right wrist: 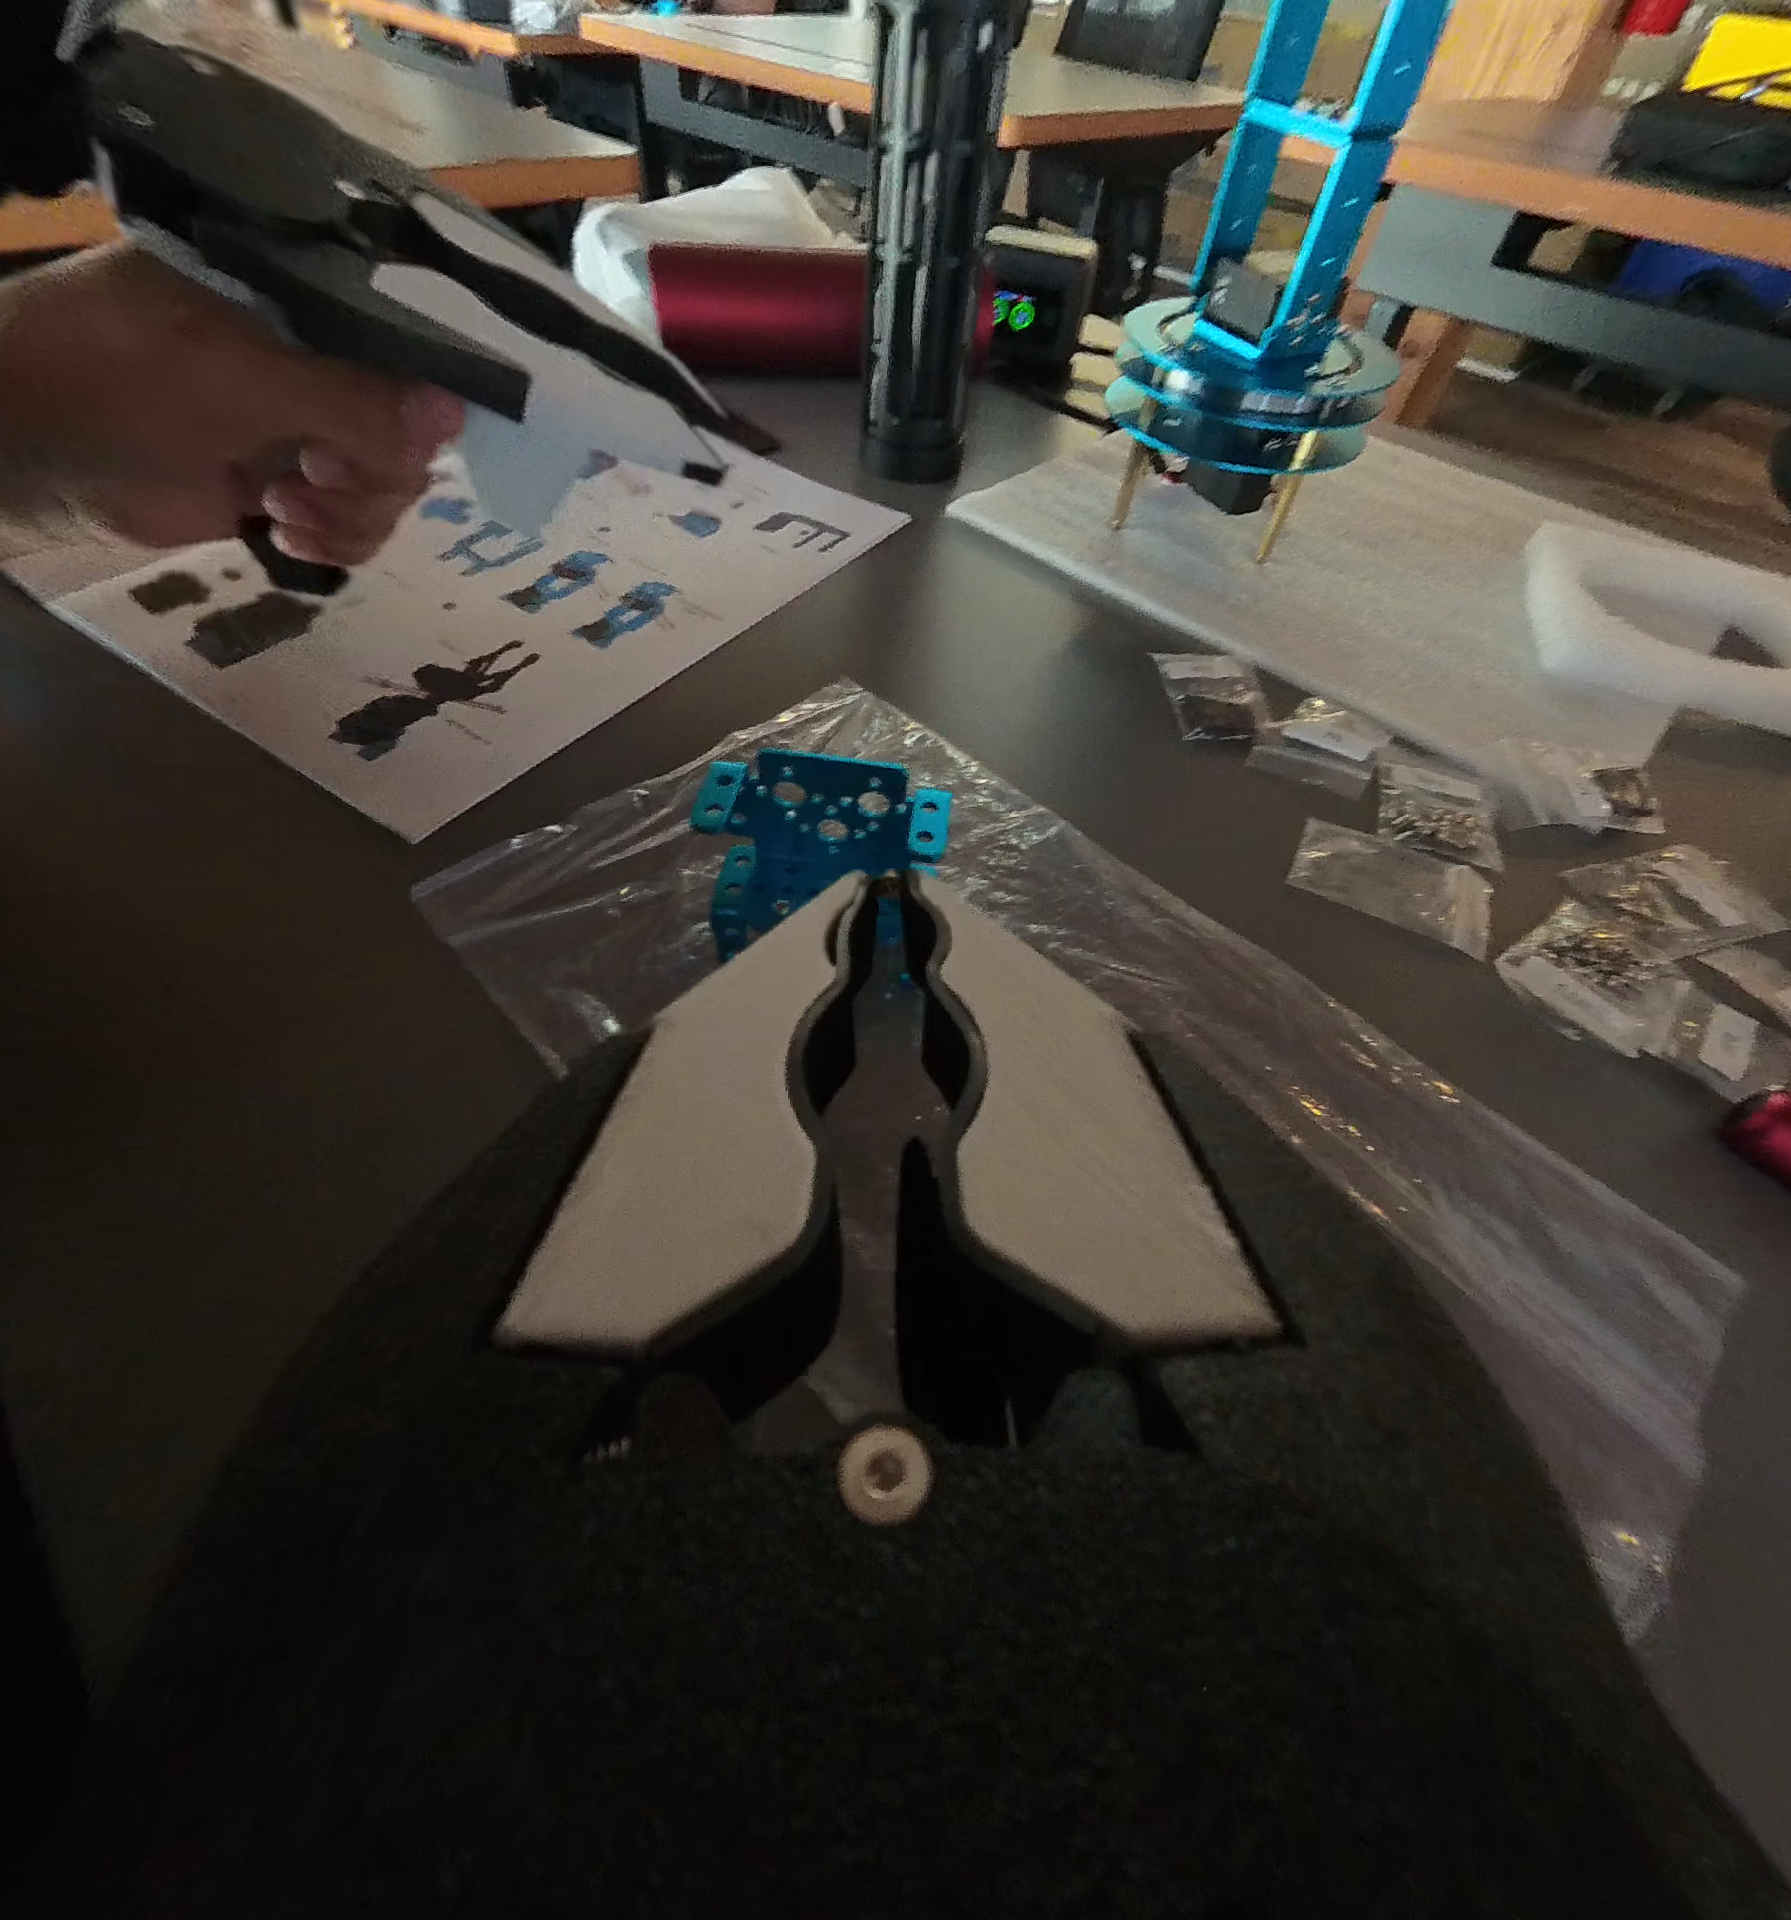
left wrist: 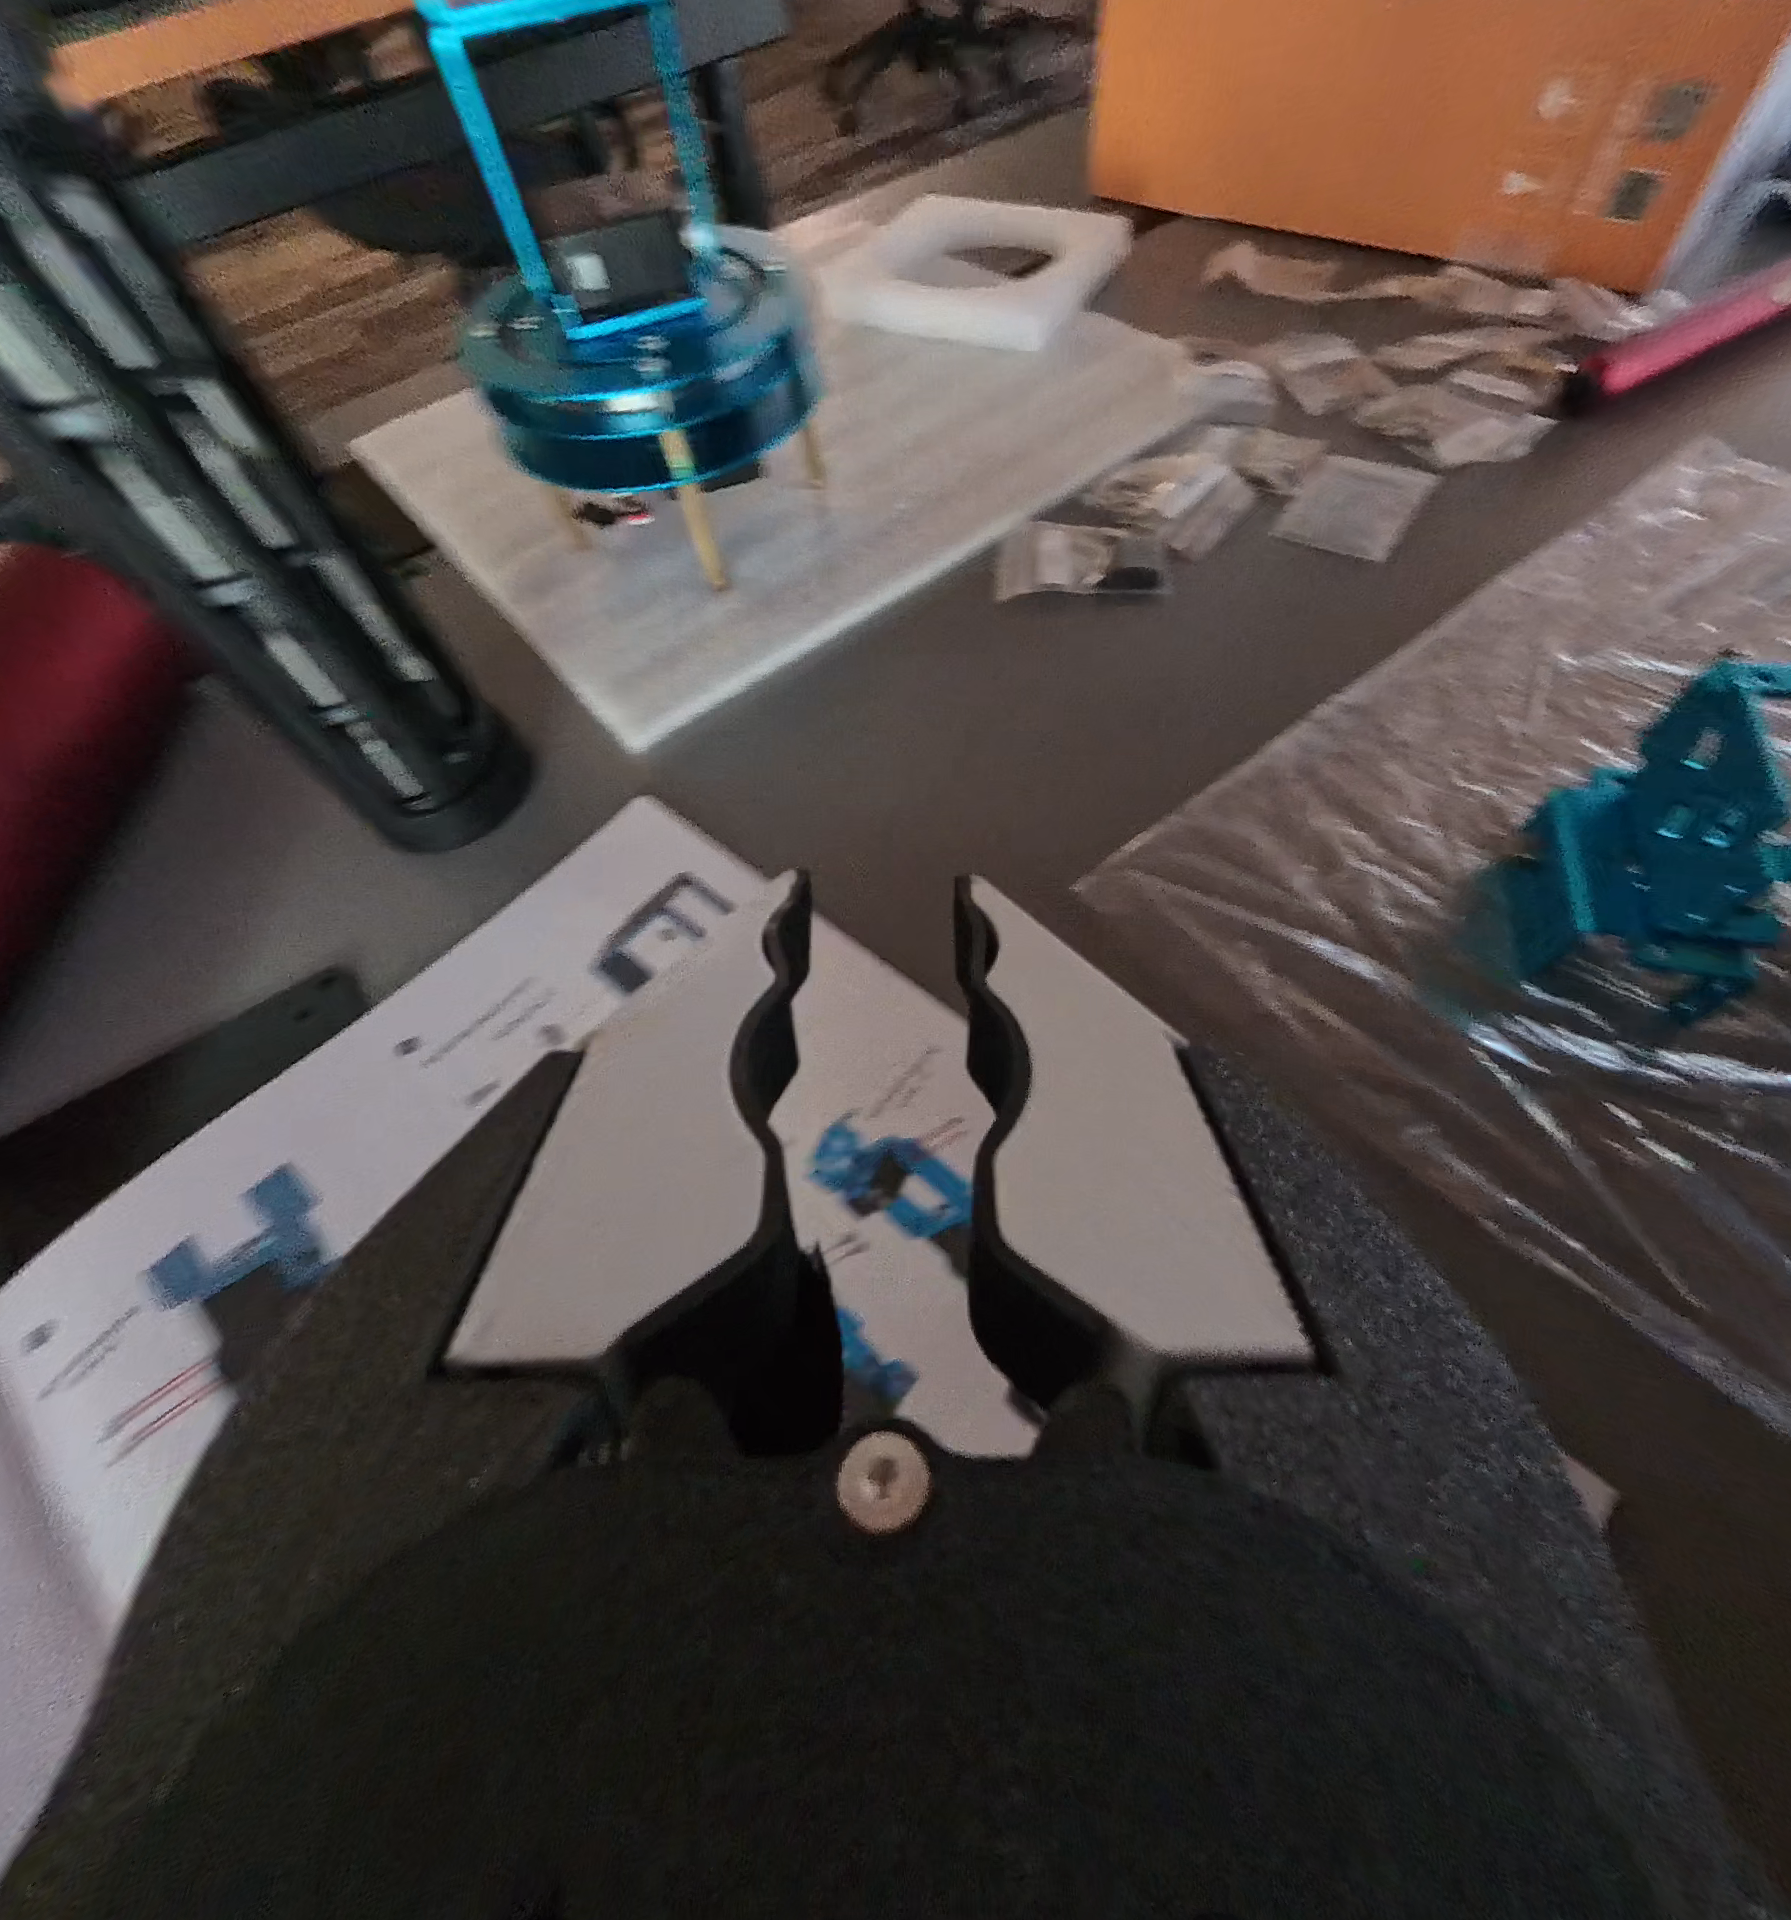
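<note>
dark table (right wrist: 974, 623) carrying everything. blue turntable assembly (right wrist: 1246, 384) standing at 1 o'clock on white board (right wrist: 1390, 613), partly built. instruction sheet (right wrist: 517, 665) lying at 11 o'clock. clear plastic bag (right wrist: 1234, 997) spreading under blue brackets (right wrist: 818, 821). right gripper (right wrist: 883, 881) pinching near-closed at brackets, grip uncertain. left gripper (left wrist: 880, 883) hovering open, empty, over sheet.

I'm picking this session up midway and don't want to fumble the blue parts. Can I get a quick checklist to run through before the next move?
1. Left gripper empty, jaws apart over the instruction sheet: ok.
2. Right gripper at the blue brackets; a firm grip: cannot tell.
3. Brackets lie on the plastic bag; may drag along: not ok.
4. Blue round-based assembly upright on its legs: ok.
5. Small parts bags apart from both grippers: ok.
</note>
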The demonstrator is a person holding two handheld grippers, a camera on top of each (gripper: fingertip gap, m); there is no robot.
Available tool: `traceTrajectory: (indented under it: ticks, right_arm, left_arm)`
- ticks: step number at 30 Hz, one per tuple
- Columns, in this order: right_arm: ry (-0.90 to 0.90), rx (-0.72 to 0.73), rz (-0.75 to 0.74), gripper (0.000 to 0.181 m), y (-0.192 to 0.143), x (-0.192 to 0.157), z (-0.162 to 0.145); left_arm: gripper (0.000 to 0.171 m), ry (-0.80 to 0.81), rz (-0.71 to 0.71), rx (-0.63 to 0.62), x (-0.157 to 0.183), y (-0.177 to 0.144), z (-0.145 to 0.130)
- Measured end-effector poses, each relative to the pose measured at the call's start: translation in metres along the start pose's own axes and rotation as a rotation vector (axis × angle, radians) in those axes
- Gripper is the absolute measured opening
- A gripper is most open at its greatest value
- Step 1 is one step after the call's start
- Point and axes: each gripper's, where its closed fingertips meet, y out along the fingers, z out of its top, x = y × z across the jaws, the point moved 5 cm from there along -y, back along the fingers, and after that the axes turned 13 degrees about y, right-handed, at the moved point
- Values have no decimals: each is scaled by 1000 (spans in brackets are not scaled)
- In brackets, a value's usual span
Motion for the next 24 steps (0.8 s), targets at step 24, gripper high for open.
traceTrajectory:
  ticks: [24]
  right_arm:
    - [91,-43,-34,3,4,20,-6]
  left_arm:
    - [43,-370,290,-177,-46,-154,-106]
